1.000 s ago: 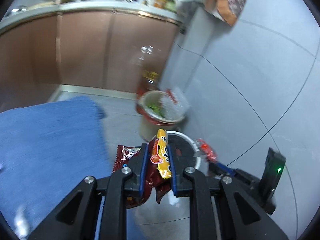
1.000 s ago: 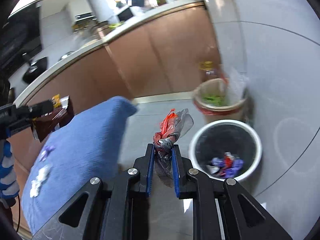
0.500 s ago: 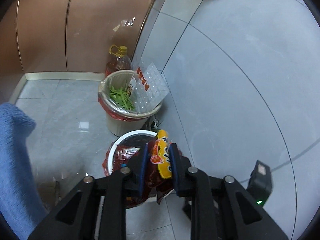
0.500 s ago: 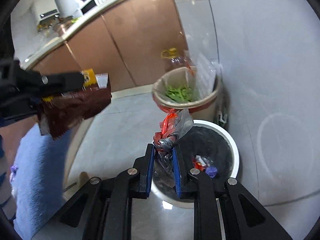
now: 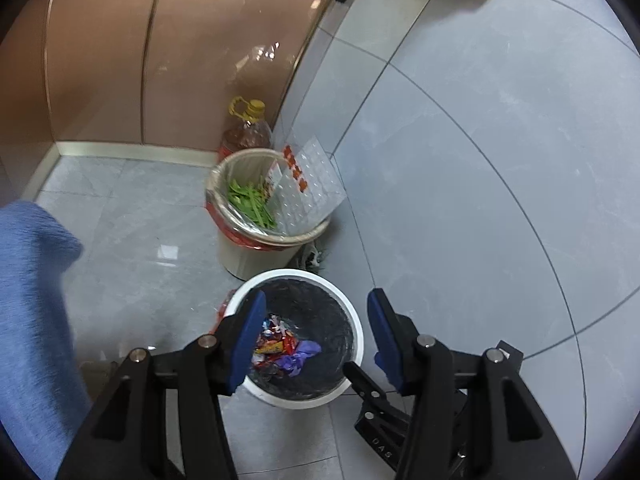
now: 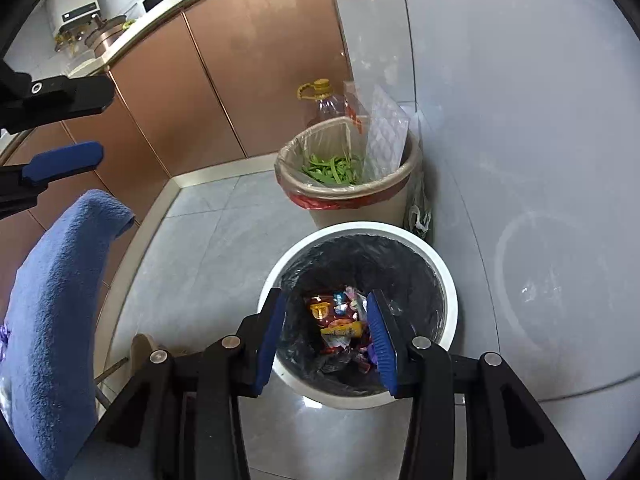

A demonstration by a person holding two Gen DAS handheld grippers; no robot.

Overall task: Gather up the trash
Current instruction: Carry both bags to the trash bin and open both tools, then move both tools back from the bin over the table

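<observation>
- The left gripper (image 5: pixel 316 320), which a second ago clamped a dark red snack wrapper with a yellow packet, now has its blue-padded jaws just opened and empty.
- The right gripper (image 6: pixel 326 328), earlier pinching a crumpled clear-and-red plastic wrapper, has also just parted its jaws, with nothing between them.
- Both pieces are gone from the jaws; a pile of colourful wrappers (image 6: pixel 340 324) lies inside the white round bin with a black liner (image 6: pixel 450 304).
- Both views now look down into that bin.

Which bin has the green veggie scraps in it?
The beige bin by the cupboards, with the red-edged clear liner. The white bin has a black bag and wrappers.
</observation>
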